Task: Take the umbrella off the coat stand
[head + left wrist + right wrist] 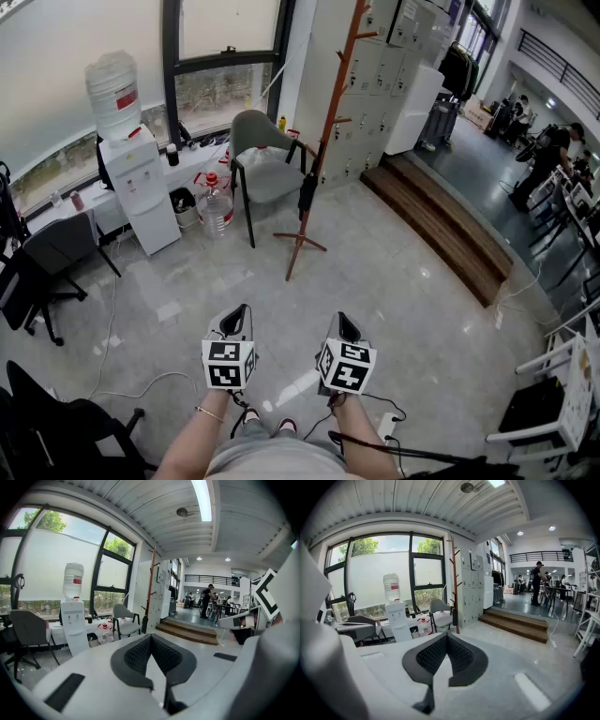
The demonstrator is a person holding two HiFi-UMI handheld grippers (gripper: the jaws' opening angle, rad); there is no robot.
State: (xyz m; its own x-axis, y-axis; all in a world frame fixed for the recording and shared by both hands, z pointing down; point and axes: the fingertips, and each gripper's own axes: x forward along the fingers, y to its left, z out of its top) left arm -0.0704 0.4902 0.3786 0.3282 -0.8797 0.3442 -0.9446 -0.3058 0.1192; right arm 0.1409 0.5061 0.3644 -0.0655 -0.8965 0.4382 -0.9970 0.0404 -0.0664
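Person stands on a pale tiled floor [403,300] w/ a gripper in each hand, both held out low in front, side by side, tipped a bit downward. Left gripper [241,310]: jaws closed tip to tip, nothing betw. them. Right gripper [345,320]: same, pads pressed together, empty. Ahead, well apart from both, stands a tall red-brown coat stand [328,131] on splayed feet. The umbrella [307,193], dark & folded, hangs low against the stand's pole, just right of a grey chair [265,159]. Left of the chair, by the window: white water dispenser [139,183] w/ a bottle on top. Right of the stand: pale lockers [375,84] & a wooden step [441,230].
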